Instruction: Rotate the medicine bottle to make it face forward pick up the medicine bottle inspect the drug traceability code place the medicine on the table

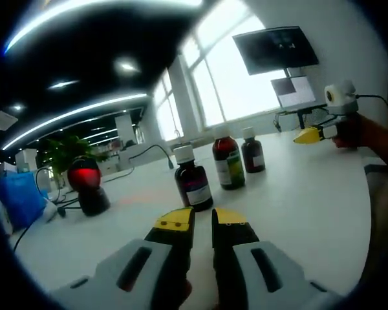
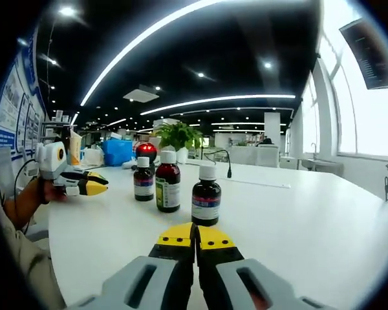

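Both claws, left [image 1: 203, 219] and right [image 2: 194, 236], pressed together, empty; 3 dark-brown white-capped medicine bottles [image 2: 206, 194] upright on white desk [image 2: 310, 219]; red-lit black scanner [image 1: 86, 184] beside.

The 2 yellow-tipped grey grippers, left [image 1: 203, 221] and right [image 2: 195, 237], hover with jaws closed, holding nothing.

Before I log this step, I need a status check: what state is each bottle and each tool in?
Nearest medicine bottle: upright on the white table, white cap on, untouched.
Middle bottle: upright, capped, yellow-green label.
Far bottle: upright, capped.
Left tool: shut, empty, short of the bottles.
Right tool: shut, empty, short of the nearest bottle.
Red-lit scanner: standing, lit.
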Demonstrator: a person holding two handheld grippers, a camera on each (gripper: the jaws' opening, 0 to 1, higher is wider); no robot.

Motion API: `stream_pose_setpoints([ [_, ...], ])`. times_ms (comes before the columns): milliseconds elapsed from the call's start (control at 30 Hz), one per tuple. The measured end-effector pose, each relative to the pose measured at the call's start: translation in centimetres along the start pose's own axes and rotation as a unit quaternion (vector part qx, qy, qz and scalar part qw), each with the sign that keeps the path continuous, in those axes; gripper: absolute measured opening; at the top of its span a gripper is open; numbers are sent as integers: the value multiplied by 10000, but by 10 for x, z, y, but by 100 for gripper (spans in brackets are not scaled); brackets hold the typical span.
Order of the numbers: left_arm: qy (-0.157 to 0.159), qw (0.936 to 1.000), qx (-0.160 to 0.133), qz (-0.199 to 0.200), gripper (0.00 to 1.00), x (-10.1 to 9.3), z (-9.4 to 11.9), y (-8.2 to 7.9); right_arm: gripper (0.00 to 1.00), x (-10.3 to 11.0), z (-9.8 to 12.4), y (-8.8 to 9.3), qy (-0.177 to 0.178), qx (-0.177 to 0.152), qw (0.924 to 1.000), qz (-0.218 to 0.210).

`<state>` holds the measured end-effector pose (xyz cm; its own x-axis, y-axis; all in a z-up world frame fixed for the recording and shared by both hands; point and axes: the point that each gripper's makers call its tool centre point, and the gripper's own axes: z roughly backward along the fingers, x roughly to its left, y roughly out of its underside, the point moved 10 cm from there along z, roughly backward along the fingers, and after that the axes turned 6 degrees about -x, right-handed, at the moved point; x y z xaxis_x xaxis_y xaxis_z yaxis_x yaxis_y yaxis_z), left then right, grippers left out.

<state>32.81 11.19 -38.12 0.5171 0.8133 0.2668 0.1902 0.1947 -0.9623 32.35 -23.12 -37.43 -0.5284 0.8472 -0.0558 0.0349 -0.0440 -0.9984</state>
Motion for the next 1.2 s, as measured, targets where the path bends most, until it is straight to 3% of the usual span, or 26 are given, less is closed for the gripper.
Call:
stream_pose_setpoints([
  [333,1,10000,2,-8,3,0,0,0,0,-5,7,2,88,-68,9999,-25],
  [800,34,9999,-46,-95,3,-1,1,0,0,0,3,4,-154,-68,9998,137],
  [1200,17,9999,-21,-148,3,-1,0,0,0,-1,3,4,-157,-68,9997,199],
])
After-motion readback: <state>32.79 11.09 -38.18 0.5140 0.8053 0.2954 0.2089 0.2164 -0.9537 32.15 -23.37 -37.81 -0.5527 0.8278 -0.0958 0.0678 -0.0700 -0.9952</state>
